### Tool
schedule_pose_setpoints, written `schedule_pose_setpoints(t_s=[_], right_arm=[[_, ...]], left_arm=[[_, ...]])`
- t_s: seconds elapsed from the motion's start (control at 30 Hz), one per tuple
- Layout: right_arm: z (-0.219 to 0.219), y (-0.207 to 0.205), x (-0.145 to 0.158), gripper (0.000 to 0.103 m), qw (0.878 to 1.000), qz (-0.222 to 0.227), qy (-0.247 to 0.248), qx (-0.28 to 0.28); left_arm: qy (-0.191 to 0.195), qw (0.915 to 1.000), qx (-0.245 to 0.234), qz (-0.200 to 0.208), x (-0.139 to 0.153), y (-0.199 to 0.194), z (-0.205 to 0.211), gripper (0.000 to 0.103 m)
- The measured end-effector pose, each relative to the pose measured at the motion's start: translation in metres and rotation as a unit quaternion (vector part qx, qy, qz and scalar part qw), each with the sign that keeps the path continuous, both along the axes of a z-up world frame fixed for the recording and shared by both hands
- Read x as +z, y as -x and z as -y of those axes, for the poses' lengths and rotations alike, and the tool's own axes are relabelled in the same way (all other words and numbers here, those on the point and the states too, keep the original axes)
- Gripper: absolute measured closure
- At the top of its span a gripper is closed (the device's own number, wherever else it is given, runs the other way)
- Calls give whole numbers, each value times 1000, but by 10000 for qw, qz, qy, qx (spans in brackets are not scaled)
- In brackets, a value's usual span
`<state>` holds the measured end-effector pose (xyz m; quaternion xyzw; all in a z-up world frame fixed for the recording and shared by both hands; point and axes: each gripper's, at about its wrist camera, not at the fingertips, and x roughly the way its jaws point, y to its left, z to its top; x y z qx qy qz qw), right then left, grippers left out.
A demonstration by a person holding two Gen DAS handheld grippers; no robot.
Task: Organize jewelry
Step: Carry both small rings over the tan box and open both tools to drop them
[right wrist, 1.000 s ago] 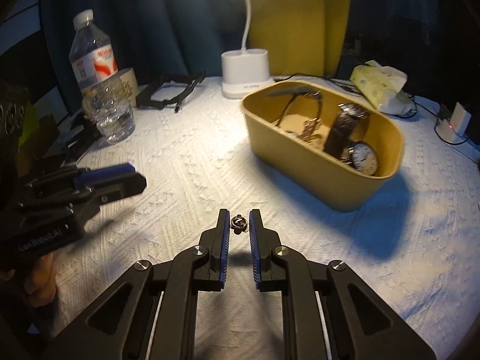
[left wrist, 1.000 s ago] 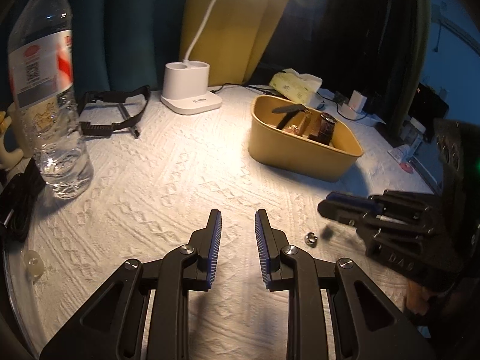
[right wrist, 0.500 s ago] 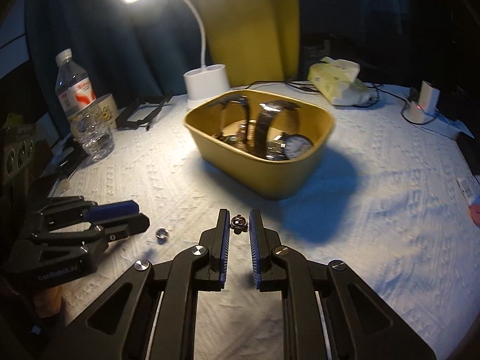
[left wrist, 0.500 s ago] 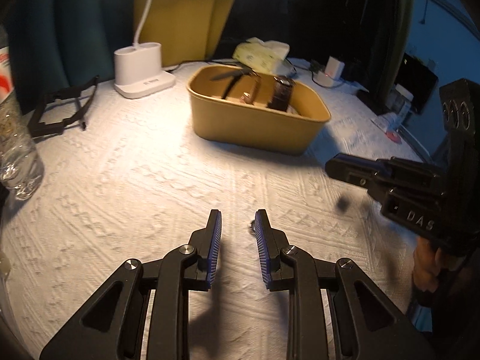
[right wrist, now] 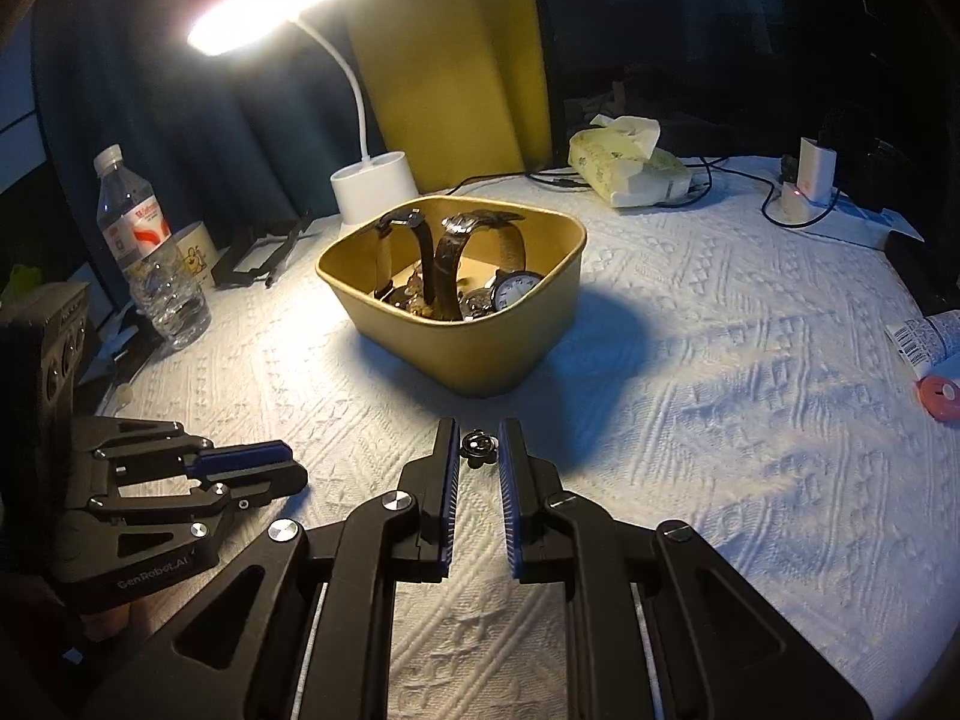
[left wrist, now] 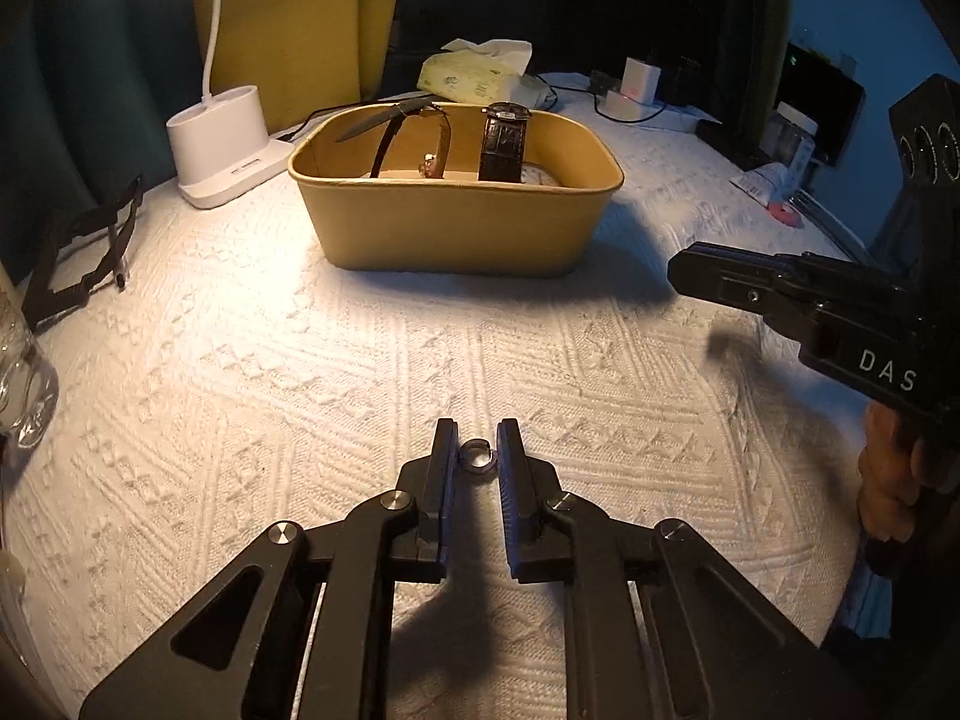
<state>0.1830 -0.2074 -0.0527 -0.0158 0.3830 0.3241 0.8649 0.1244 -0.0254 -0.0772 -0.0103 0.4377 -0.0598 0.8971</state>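
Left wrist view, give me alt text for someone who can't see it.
The left gripper pinches a small silver ring over a white textured cloth. Beyond stands a tan bin holding strapped watches; the right gripper enters at right.

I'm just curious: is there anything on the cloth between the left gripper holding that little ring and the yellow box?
No. In the left wrist view, only bare white tablecloth lies between the left gripper, pinching the ring, and the yellow box.
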Motion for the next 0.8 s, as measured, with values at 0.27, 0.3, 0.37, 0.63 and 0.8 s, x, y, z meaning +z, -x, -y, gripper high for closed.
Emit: schedule_pose_setpoints(t_s=[0.27, 0.3, 0.37, 0.63, 0.8], right_arm=[[2, -3, 14, 90, 9998, 140, -97, 41], [2, -4, 16, 90, 9998, 165, -102, 41], [1, -6, 21, 90, 9996, 231, -130, 44], [-5, -12, 31, 90, 9991, 350, -188, 131], [-7, -20, 32, 90, 9989, 371, -230, 141]], left_arm=[[83, 9997, -35, 237, 13, -6, 5, 89], [89, 9995, -41, 315, 18, -7, 6, 89], [93, 9989, -47, 466, 26, -10, 6, 89], [85, 9954, -112, 948, 52, -23, 11, 89], [65, 9938, -163, 1102, 59, -33, 12, 89]])
